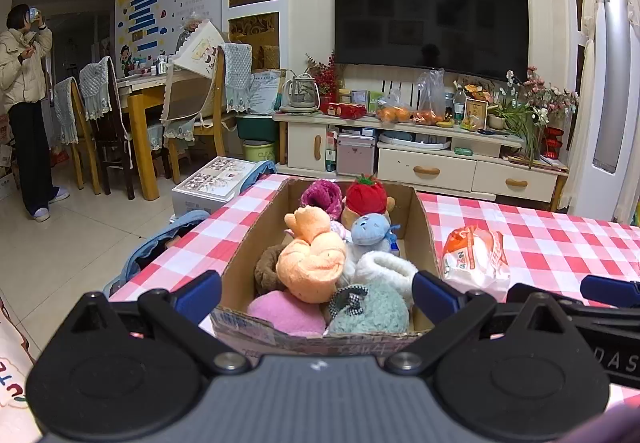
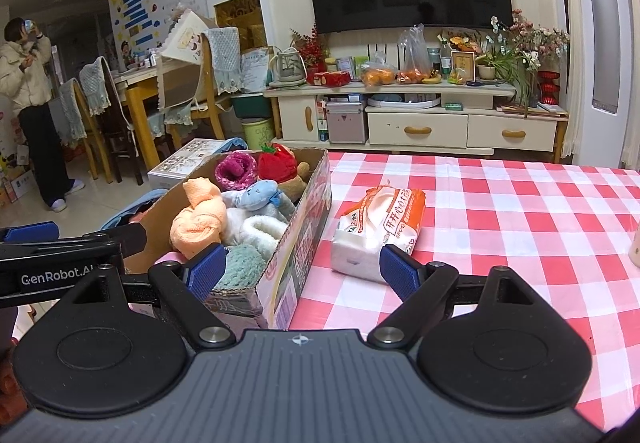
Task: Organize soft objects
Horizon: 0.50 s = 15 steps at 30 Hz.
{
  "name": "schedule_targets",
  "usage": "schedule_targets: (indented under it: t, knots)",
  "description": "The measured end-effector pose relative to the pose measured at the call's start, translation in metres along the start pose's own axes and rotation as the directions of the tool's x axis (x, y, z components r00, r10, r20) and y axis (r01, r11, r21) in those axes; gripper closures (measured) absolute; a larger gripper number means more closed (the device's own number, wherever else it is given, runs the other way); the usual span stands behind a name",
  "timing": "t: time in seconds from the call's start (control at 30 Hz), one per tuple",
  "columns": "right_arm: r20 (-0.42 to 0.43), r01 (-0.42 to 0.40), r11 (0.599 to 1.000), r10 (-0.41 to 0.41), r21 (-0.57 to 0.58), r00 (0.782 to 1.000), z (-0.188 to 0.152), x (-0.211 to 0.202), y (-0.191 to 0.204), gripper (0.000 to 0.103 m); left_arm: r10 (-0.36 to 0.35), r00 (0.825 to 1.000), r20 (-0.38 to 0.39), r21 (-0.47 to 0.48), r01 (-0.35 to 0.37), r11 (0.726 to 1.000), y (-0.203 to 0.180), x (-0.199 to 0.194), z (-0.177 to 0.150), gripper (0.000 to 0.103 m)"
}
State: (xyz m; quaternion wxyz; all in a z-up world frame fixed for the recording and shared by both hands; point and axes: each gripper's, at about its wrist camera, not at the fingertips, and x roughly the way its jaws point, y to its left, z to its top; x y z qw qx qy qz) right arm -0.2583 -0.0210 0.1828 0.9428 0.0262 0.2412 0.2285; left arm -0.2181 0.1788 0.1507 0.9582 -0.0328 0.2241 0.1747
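A table (image 2: 500,203) is covered by a red-and-white checked cloth. On its left part a cardboard box (image 1: 422,239), open at the top, is set lengthwise from near to far, and it is filled with soft toys and rolled fabric items. Just right of the box, close to its right wall, an orange-and-white plastic pack of tissues (image 2: 378,231) is laid flat on the cloth. At the far right edge a pale object is only partly seen.
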Motion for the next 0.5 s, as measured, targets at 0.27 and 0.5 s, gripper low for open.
schedule_targets:
  t: [0.27, 0.5]
  knots:
    - [-0.005, -0.003, 1.0, 0.003, 0.017, 1.0, -0.007, 0.001, -0.004, 0.0, -0.009, 1.0, -0.004, 0.006, 0.009, 1.0, -0.003, 0.005, -0.004, 0.002]
    - [0.017, 0.0, 0.998, -0.001, 0.058, 1.0, -0.012, -0.001, -0.022, 0.0, -0.027, 1.0, -0.007, 0.024, 0.027, 0.999, -0.022, 0.008, -0.004, 0.002]
